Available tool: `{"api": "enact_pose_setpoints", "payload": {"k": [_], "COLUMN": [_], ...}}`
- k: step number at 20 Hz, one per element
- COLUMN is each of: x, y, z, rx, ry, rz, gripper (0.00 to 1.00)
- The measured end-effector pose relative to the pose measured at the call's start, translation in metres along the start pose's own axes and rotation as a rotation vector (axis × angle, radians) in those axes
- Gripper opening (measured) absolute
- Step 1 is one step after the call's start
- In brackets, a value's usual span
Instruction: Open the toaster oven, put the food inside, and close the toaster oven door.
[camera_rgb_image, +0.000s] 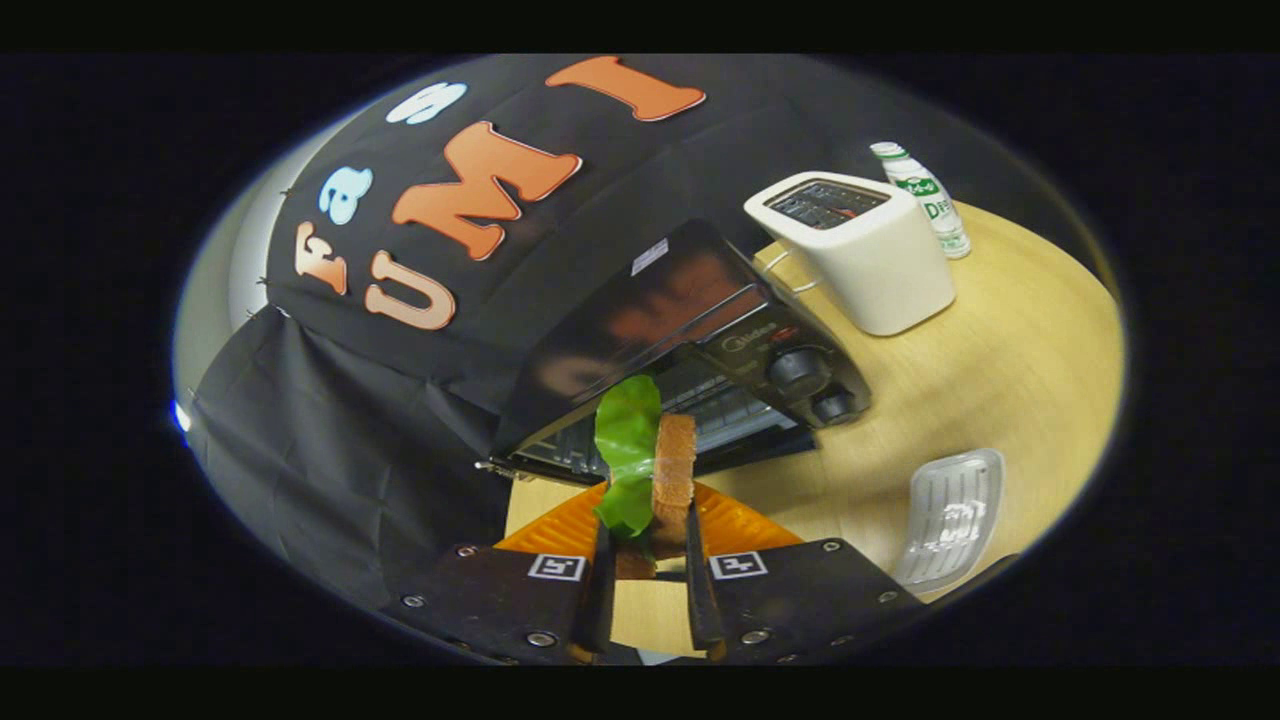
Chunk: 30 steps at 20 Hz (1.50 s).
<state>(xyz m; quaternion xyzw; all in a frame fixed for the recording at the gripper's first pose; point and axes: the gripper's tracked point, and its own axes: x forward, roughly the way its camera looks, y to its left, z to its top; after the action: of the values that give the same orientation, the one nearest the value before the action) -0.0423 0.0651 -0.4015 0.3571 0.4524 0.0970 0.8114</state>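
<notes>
Claw (648, 560) clenched on sandwich (660, 470), both fingers pressing its sides, lettuce leaf upright. Sandwich held above orange tray (740, 525), just before open toaster oven (700, 350). White toaster (870, 250) stands beyond on table (1020, 340).

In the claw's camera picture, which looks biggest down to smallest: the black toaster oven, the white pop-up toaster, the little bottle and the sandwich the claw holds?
1. Black toaster oven, door open.
2. White pop-up toaster.
3. Lettuce-and-bread sandwich, clamped in the claw; it sits nearest the camera, so its rank is unsure.
4. Small white bottle with green label, clearly smallest.
</notes>
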Motion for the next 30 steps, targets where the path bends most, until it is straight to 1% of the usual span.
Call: {"api": "enact_pose_setpoints", "payload": {"k": [2, 5, 8, 14, 20, 25, 27, 28, 29, 30], "x": [0.021, 0.049, 0.062, 0.095, 0.122, 0.128, 0.124, 0.12, 0.116, 0.112], "y": [0.004, -0.007, 0.004, -0.004, -0.027, -0.028, -0.031, -0.038, -0.04, -0.044], "z": [-0.002, -0.013, -0.004, 0.024, 0.033, 0.035, 0.033, 0.033, 0.035, 0.036], "rx": [0.012, 0.027, 0.056, 0.125, 0.143, 0.037, 0.029, 0.015, -0.005, -0.037], "ry": [-0.012, 0.006, -0.052, -0.174, -0.273, -0.334, -0.307, -0.3, -0.296, -0.285], "rz": [0.005, -0.032, 0.002, -0.005, -0.081, -0.166, -0.207, -0.243, -0.253, -0.282], "gripper": [0.31, 0.31, 0.31, 0.31, 0.31, 0.31, 0.36, 0.43, 0.49, 0.61]}}
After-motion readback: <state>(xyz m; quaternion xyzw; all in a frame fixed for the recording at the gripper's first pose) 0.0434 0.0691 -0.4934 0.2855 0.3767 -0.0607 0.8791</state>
